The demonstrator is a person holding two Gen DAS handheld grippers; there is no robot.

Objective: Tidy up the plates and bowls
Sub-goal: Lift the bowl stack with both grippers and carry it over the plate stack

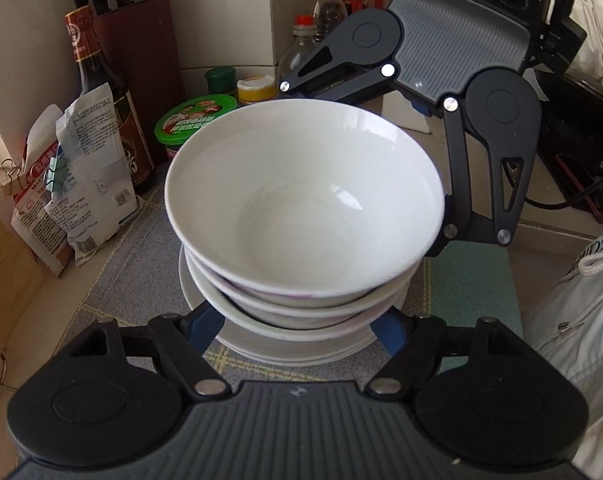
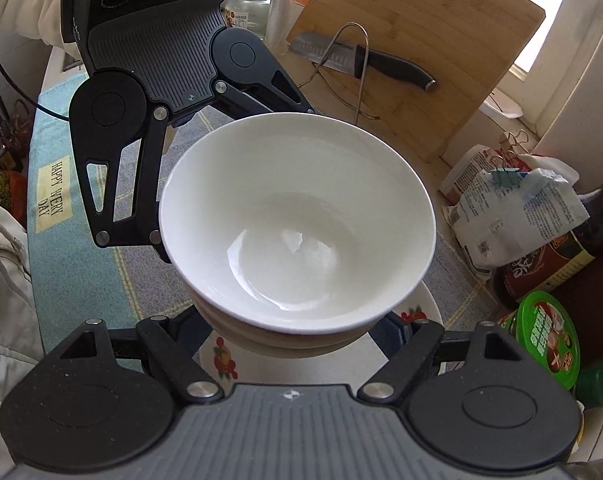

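Observation:
A stack of white bowls (image 1: 305, 184) sits on a pile of white plates (image 1: 285, 350) over the grey placemat (image 1: 141, 280). My left gripper (image 1: 297, 322) has its blue fingers (image 1: 207, 326) pressed against both sides of the stack's lower part, under the bowls. In the right wrist view the top bowl (image 2: 297, 216) fills the middle, with a flower-patterned plate (image 2: 221, 356) beneath. My right gripper (image 2: 289, 330) clamps the stack from the opposite side, so the two grippers face each other across it. Whether the stack is off the mat I cannot tell.
A dark sauce bottle (image 1: 97, 80), a knife block (image 1: 141, 52), clipped food bags (image 1: 81, 184) and a green-lidded tub (image 1: 195, 120) crowd the left. A bamboo cutting board (image 2: 421, 32) with a knife (image 2: 381, 64) leans behind. A person's light jacket (image 1: 581, 300) is at the right.

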